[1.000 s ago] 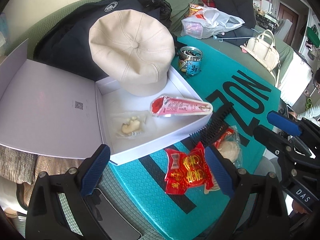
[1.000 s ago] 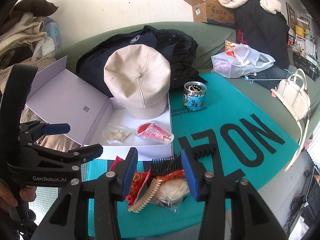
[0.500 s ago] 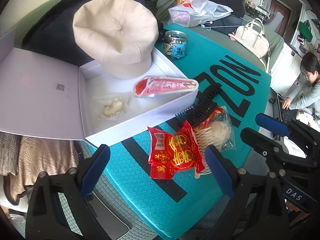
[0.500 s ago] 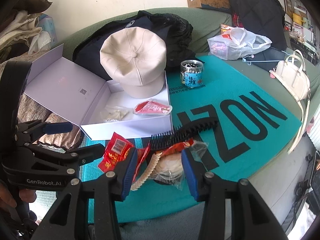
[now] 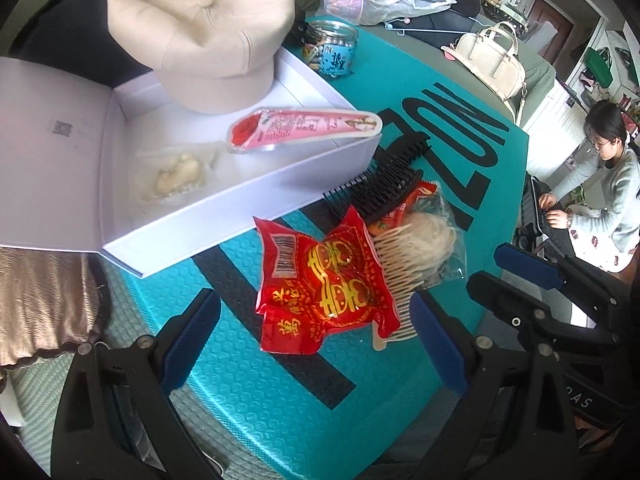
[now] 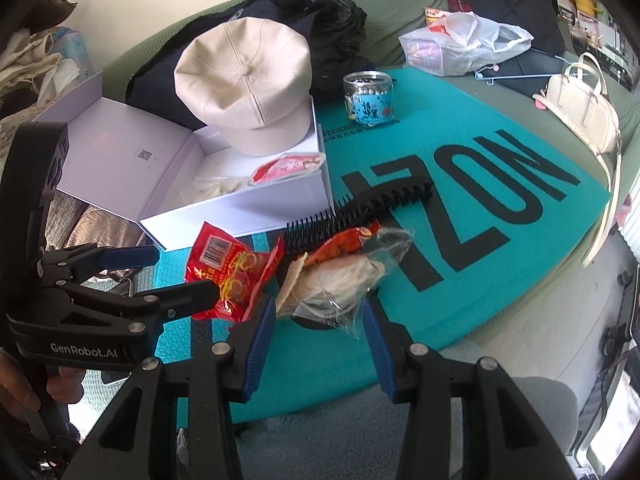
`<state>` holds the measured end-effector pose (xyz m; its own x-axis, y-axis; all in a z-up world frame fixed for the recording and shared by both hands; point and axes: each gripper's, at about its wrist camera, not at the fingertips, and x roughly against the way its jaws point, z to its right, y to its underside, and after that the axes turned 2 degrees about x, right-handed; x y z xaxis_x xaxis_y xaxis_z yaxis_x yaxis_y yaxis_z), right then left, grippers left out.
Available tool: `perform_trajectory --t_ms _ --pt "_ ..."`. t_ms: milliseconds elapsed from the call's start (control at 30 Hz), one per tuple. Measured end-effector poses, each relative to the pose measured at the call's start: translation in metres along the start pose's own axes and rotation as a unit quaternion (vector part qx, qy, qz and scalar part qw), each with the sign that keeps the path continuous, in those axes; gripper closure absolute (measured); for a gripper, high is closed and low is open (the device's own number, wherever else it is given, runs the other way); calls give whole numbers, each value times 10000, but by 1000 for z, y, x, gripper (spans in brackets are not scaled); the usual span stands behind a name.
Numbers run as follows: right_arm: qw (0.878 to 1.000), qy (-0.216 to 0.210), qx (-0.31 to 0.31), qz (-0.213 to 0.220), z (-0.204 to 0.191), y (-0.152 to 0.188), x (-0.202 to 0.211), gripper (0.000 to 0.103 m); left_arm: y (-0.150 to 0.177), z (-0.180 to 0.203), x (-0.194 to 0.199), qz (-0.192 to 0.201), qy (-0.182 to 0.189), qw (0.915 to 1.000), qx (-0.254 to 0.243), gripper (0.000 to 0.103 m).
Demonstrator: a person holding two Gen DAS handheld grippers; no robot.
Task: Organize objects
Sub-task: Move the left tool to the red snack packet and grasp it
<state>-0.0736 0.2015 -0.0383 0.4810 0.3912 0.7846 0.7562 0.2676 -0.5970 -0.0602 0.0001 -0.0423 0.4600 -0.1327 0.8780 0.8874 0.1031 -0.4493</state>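
Observation:
A red snack packet (image 5: 326, 284) lies on the teal mat, between the fingers of my open left gripper (image 5: 316, 344); it also shows in the right wrist view (image 6: 230, 268). Beside it lie a cream comb (image 5: 396, 268), a clear bag of pale food (image 6: 344, 276) and a black comb (image 6: 360, 208). My open right gripper (image 6: 318, 328) sits just in front of the clear bag. The white open box (image 5: 240, 196) holds a beige cap (image 5: 200, 28), a pink packet (image 5: 304, 126) and a clear-wrapped pale item (image 5: 176, 172).
A glass jar (image 6: 370, 98) stands on the teal mat (image 6: 480, 208) behind the box. A plastic bag (image 6: 460, 44) and a cream handbag (image 6: 580, 100) lie at the back right. A dark jacket (image 6: 280, 12) lies behind the cap. A person (image 5: 600, 184) sits at the right.
Both grippers have moved forward and down towards the pile. The red packet now lies between my left fingers and the clear bag just before my right fingers.

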Motion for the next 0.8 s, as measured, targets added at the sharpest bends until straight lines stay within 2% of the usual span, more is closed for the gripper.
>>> perform_trajectory --t_ms 500,800 --pt "9990 -159 -300 -285 18 -1 -20 57 -17 7 -43 -406 298 9987 -25 8" --pt "9987 -171 -342 -350 23 -2 -24 57 -19 14 -64 -614 -67 9980 -106 8"
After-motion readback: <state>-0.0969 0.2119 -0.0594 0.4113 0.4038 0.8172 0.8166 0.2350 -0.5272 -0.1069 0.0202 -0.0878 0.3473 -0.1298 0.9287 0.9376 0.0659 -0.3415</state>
